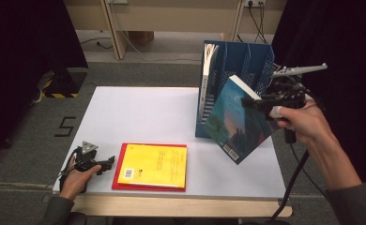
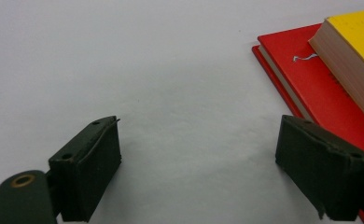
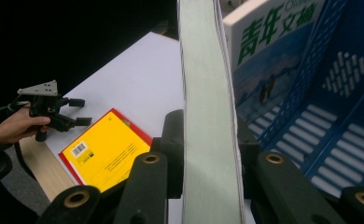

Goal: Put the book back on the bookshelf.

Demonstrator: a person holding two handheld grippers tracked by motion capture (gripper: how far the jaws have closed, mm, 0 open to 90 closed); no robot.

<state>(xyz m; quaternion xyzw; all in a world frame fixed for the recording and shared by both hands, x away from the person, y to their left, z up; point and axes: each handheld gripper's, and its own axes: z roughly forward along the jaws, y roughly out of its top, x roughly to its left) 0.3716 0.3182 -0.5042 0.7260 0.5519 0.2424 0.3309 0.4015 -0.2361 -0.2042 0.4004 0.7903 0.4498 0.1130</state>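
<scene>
We see a recording lab or studio: black curtains [image 1: 21,42] flank a plain white worktop [image 1: 139,117], hazard-striped tape [image 1: 57,95] and a taped floor mark [image 1: 64,126] on grey carpet [image 1: 26,150], cables [image 1: 256,18] behind.

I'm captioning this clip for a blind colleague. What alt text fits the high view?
The right gripper holds a blue-covered book tilted in the air before a blue file rack at the white table's far right. Near the front edge, a yellow book lies on a red book, the open left gripper beside them.
</scene>
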